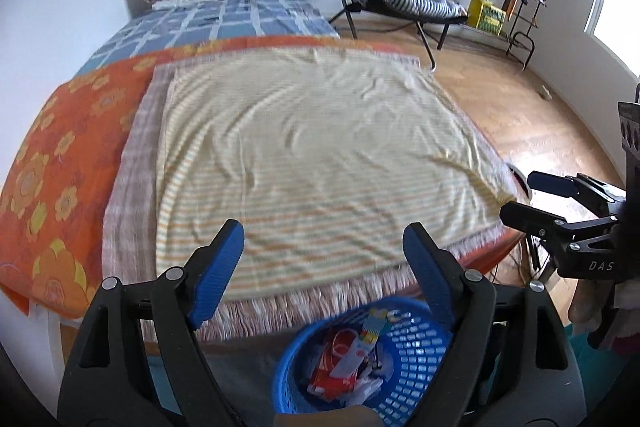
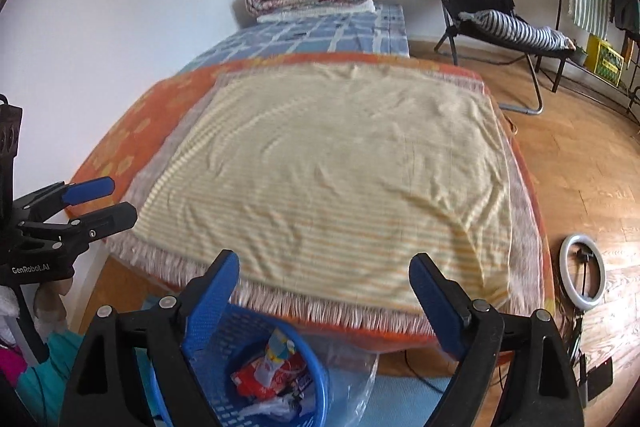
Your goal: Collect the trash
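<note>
- Trash (image 1: 348,359) lies already in the blue basket (image 1: 416,355) on the floor at the foot of the bed: a red and white wrapper, a small yellow and blue packet, some crumpled white plastic.
- Left claw (image 1: 324,259) is released, its blue pads wide apart and nothing between them; it hangs above the basket and looks over the bed.
- Right claw (image 2: 324,291) is released too and carries nothing; in its view the basket (image 2: 208,339) sits low on the left, with a clear plastic sheet (image 2: 352,371) on the floor just beside it.
- Both claws are side by side, each one visible at the edge of the other's view.
- Beyond them, the striped yellow blanket (image 1: 320,147) on the bed shows only wrinkles; I see no loose trash on it, so I judge the collecting as almost finished or finished.
- Risk: the plastic sheet may still count as trash, and thin film can slip out of the pads when it is pinched.
- Risk: the basket is light, so a claw that comes down carelessly may push its rim and tip it, spilling the wrappers.
- Risk: the blanket fringe (image 2: 320,307) hangs near the basket, and a pad could catch it.
</note>
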`<state>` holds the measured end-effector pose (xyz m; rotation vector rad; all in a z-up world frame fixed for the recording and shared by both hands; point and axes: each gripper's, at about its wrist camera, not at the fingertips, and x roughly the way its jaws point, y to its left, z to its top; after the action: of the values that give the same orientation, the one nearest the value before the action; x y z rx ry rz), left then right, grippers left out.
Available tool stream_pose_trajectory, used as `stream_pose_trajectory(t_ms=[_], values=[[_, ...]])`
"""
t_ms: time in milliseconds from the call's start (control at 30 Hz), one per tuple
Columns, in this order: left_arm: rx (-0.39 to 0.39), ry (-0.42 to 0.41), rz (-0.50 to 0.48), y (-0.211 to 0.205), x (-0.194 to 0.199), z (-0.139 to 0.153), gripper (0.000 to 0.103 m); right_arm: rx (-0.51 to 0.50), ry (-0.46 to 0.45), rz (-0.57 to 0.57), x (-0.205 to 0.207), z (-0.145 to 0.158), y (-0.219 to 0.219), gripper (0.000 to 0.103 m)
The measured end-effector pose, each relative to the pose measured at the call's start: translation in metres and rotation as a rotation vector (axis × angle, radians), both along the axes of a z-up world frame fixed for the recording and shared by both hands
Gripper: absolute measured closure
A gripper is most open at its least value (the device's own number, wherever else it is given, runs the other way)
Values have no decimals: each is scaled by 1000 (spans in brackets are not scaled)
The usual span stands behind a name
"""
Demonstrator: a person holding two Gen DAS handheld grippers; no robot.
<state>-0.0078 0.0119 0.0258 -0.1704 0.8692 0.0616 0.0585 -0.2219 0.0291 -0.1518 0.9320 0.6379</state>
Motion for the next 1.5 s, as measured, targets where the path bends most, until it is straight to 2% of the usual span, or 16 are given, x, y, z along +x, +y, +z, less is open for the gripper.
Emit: stream_pose_trajectory(t_ms=[167, 467, 500, 567, 667, 700, 733, 767, 1133, 1500], values=[[-17, -32, 7, 2, 8, 9, 18, 18, -29, 9, 8, 9, 7, 12], [-30, -54, 39, 6, 18, 11, 18, 30, -55, 28, 14, 8, 16, 11], [-31, -54, 42, 6, 19, 11, 18, 36, -53, 31, 15, 8, 16, 10], [-20, -55, 43, 5, 21, 12, 18, 51, -44, 36, 18, 6, 17, 0], [6, -64, 45, 2, 23, 11, 15, 73, -48, 32, 18, 7, 16, 0], [9, -63, 43, 1, 24, 11, 12, 77, -47, 32, 19, 7, 16, 0], [6, -64, 40, 1, 24, 10, 5, 80, -46, 29, 20, 7, 16, 0], [5, -68, 41, 1, 25, 10, 3, 82, -44, 29, 21, 6, 15, 0], [-7, -46, 82, 7, 28, 3, 2, 98, -2, -6, 34, -2, 8, 0], [-3, -42, 101, 9, 24, -1, 2, 103, -5, -21, 36, -2, 6, 0]])
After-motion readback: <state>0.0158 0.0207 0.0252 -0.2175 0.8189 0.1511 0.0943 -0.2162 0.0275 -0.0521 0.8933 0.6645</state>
